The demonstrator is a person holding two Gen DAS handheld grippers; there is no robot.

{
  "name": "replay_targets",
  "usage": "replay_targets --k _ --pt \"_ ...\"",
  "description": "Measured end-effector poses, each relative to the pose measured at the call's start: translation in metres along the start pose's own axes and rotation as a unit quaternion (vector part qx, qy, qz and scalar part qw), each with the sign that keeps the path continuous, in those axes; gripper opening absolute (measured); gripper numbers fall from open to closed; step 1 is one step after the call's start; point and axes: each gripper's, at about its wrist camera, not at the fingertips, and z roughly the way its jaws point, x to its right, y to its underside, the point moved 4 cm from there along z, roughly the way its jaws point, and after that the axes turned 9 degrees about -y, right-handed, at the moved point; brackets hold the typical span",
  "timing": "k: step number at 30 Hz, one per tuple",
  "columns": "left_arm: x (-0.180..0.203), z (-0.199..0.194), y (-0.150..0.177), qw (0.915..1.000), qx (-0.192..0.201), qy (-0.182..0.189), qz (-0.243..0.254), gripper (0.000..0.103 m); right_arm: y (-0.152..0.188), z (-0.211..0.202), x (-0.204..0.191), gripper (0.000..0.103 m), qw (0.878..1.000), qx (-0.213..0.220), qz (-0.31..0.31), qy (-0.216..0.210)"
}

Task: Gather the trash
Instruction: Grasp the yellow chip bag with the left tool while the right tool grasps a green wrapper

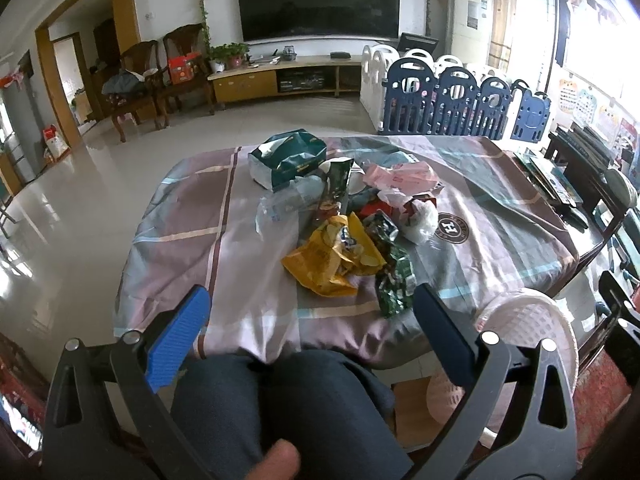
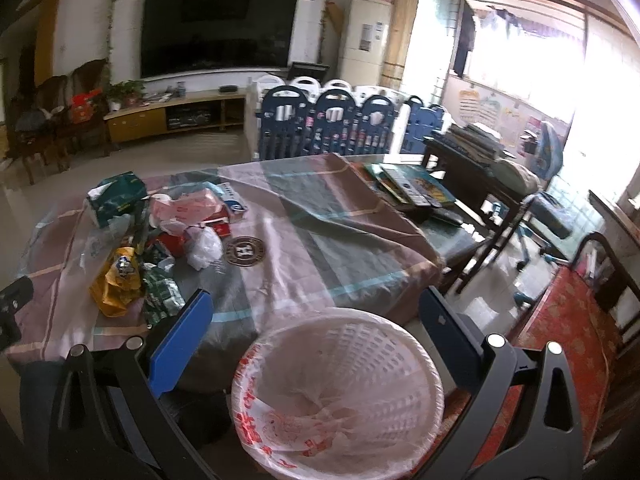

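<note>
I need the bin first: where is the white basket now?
In the right wrist view, the white basket sits low, between the right tool fingers, beside the table corner.

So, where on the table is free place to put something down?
Bare cloth lies between the trash pile and the books, around the round logo. Another bare strip lies left of the yellow bag. The middle, from the tissue box forward, is crowded.

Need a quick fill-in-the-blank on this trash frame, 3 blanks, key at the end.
1. Both the left gripper and the right gripper are ____ and hold nothing.
2. The crumpled yellow snack bag lies on the ____ tablecloth.
3. The white lattice plastic basket is lined with a ____ plastic bag.

Missing words: open; plaid; pink
</note>
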Motion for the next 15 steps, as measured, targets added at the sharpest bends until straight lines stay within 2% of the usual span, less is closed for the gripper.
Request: replay_targets --k 2,3,4,5,6,9,11,12,15 --pt "-0.023 0.020 -0.002 0.9991 -0.021 -0.030 -0.022 0.099 0.000 0.012 -0.006 0.087 1.000 -0.005 -0.009 -0.013" --pt "-0.033 0.026 -0.002 0.9986 -0.028 -0.031 -0.032 0.096 0.001 0.020 -0.010 0.074 1.000 -0.011 -0.010 -0.019" --pt "-0.046 0.033 -0.001 0.9977 -0.038 -0.029 -0.048 0.084 0.002 0.031 -0.015 0.062 0.999 -0.020 -0.008 -0.030" --pt "-0.057 0.039 0.000 0.9965 -0.048 -0.029 -0.061 0.072 0.003 0.045 -0.021 0.058 0.998 -0.034 -0.002 -0.043" --pt "-0.063 0.043 0.001 0.9956 -0.053 -0.033 -0.069 0.068 0.004 0.057 -0.027 0.056 0.997 -0.047 0.002 -0.061" --pt "-0.082 0.051 0.004 0.9924 -0.050 -0.079 -0.080 0.069 0.007 0.103 -0.058 0.057 0.990 -0.076 0.008 -0.115" --pt "-0.081 0.054 0.004 0.9935 -0.040 -0.089 -0.060 0.089 0.011 0.137 -0.083 0.069 0.986 -0.097 -0.002 -0.139" --pt "-0.079 0.056 0.003 0.9940 -0.034 -0.091 -0.050 0.092 0.014 0.157 -0.098 0.082 0.982 -0.115 -0.009 -0.153" --pt "-0.068 0.068 0.001 0.9955 -0.019 -0.088 -0.031 0.098 0.026 0.197 -0.130 0.084 0.972 -0.158 -0.030 -0.169"
